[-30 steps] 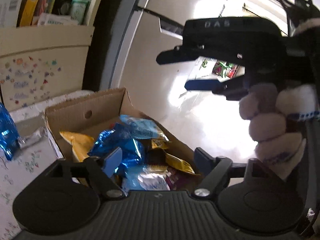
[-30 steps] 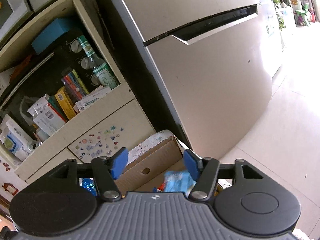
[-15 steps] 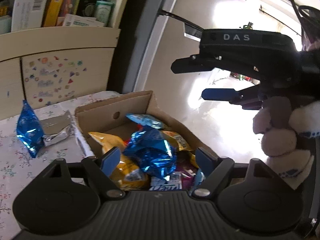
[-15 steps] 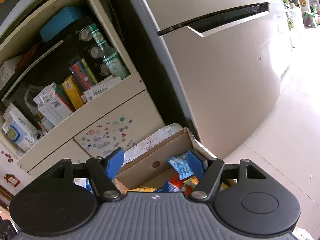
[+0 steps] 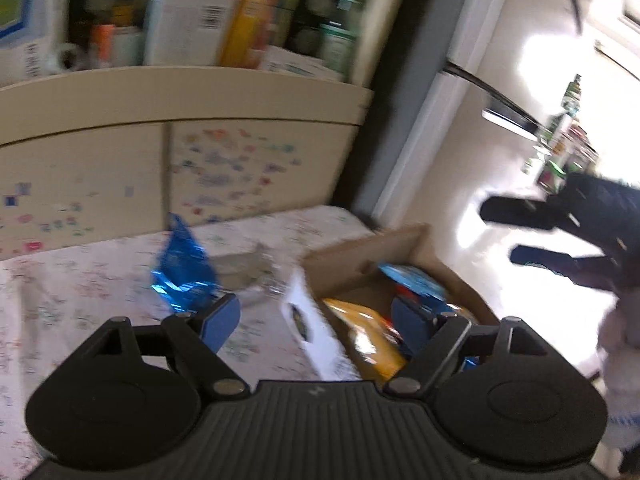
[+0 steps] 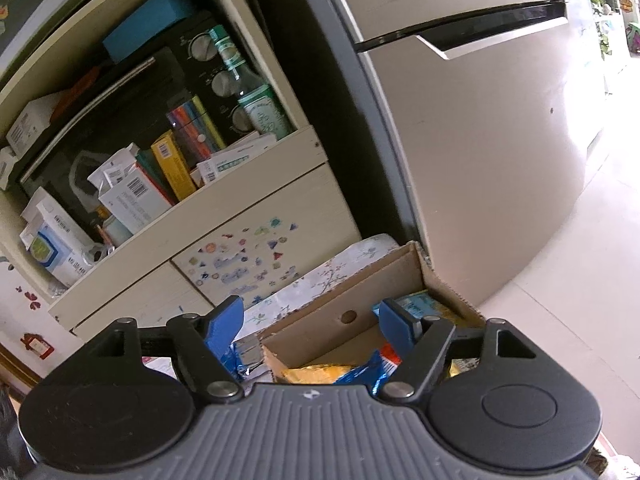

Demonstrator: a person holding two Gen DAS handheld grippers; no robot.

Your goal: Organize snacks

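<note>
Cardboard box [image 6: 340, 330] of snack packets on the flower-print table [image 5: 80, 292], beside the refrigerator [image 6: 480, 140].

The shelf unit [image 6: 248, 184] behind the table holds cartons, a bottle and a small oven. The box, at the table's edge, contains a yellow packet [image 5: 372, 344], blue packets and a light-blue packet [image 5: 412, 280]. One blue foil packet [image 5: 182, 276] lies on the table, outside the box and to its left. Left gripper [image 5: 316, 316]: fingers released, nothing between them. Right gripper [image 6: 312, 320]: fingers opening, empty, above the box.
</note>
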